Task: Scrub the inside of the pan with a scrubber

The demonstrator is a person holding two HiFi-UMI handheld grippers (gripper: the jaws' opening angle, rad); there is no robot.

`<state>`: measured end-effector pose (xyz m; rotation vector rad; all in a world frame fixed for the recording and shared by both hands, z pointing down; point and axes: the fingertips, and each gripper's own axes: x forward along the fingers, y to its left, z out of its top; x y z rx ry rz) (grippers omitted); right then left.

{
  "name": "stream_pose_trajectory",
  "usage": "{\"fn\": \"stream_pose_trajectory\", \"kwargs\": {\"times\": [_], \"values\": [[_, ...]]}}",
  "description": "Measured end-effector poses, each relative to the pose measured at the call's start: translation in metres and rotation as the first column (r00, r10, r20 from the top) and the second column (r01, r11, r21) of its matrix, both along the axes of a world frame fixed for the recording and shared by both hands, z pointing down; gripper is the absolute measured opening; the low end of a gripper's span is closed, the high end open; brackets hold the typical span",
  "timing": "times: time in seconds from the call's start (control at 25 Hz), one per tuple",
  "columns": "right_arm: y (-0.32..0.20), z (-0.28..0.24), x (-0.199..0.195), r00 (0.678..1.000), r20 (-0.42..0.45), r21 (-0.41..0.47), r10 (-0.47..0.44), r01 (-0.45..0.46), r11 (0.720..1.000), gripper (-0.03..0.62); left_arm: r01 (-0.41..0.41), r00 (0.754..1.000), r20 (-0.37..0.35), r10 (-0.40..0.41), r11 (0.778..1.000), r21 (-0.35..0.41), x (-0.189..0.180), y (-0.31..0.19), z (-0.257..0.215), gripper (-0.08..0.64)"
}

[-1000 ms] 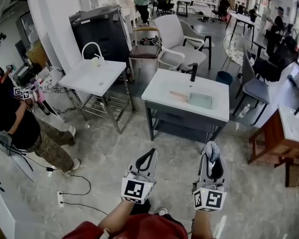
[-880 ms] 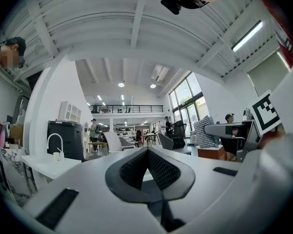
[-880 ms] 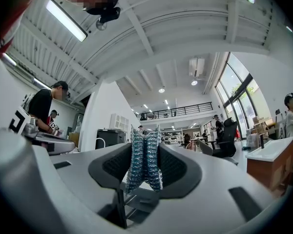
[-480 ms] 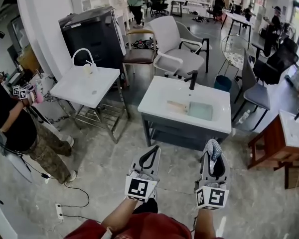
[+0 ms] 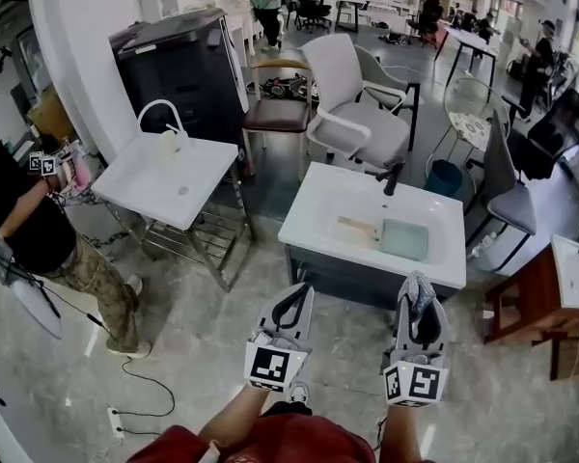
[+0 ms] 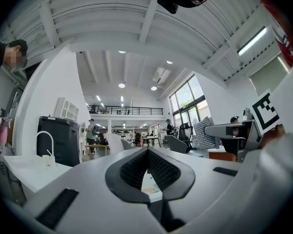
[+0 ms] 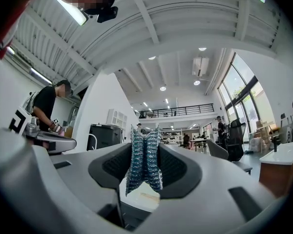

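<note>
Scrubber [image 7: 144,162] is shiny woven metal mesh, right gripper [image 7: 145,147] matt grey plastic, sink top [image 5: 320,210] smooth glossy white.

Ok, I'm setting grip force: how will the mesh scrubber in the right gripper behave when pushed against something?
The scrubber looks like knitted metal mesh, pinched narrow between the pads of the right gripper, so it is probably soft and springy and will squash. It seems airy, so it is likely light. Its rough weave probably resists slipping.
</note>
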<state>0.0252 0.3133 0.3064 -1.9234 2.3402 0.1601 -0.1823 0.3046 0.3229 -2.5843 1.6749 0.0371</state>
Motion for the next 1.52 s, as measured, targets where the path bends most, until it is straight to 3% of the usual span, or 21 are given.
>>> {"fn": "stream_pose_trajectory", "kwargs": {"times": [0.12,0.32,0.76,0.96,1.08,1.2,1.52], "values": [[-0.019,-0.002,-0.014,1.0,-0.009,0.003,0.0,0.0,1.0,0.176,-0.006,1.0,-0.014,0.005,0.999,-0.035,-0.012,-0.018,0.001,0.008],[-0.04,0.001,-0.029,1.0,-0.023,0.009,0.005,-0.004,1.0,0.176,-0.022,1.0,-0.022,0.021,1.0,-0.012,-0.024,-0.044,0.004,0.008],[-0.101,0.029,-0.013,1.0,0.002,-0.013,0.028,-0.028,1.0,0.178,-0.033,0.999,-0.013,0.032,0.998,-0.052,-0.012,-0.108,0.022,0.008],[-0.152,0.031,0.009,0.999,0.022,-0.018,0.03,-0.029,0.999,0.179,-0.038,0.999,0.012,0.038,0.999,-0.007,0.012,-0.161,0.018,0.008],[-0.186,0.03,0.033,0.999,0.022,-0.016,0.026,-0.026,1.0,0.179,-0.039,0.999,0.01,0.04,0.999,-0.02,0.036,-0.196,0.013,0.008],[-0.223,0.028,0.058,0.999,0.03,-0.016,0.018,-0.017,1.0,0.179,-0.033,0.999,0.029,0.032,0.999,0.031,0.061,-0.231,0.005,0.008],[-0.316,0.027,0.114,0.999,0.015,-0.029,-0.03,0.03,0.999,0.179,0.003,1.0,-0.002,-0.003,0.999,-0.032,0.118,-0.314,0.001,0.006]]}}
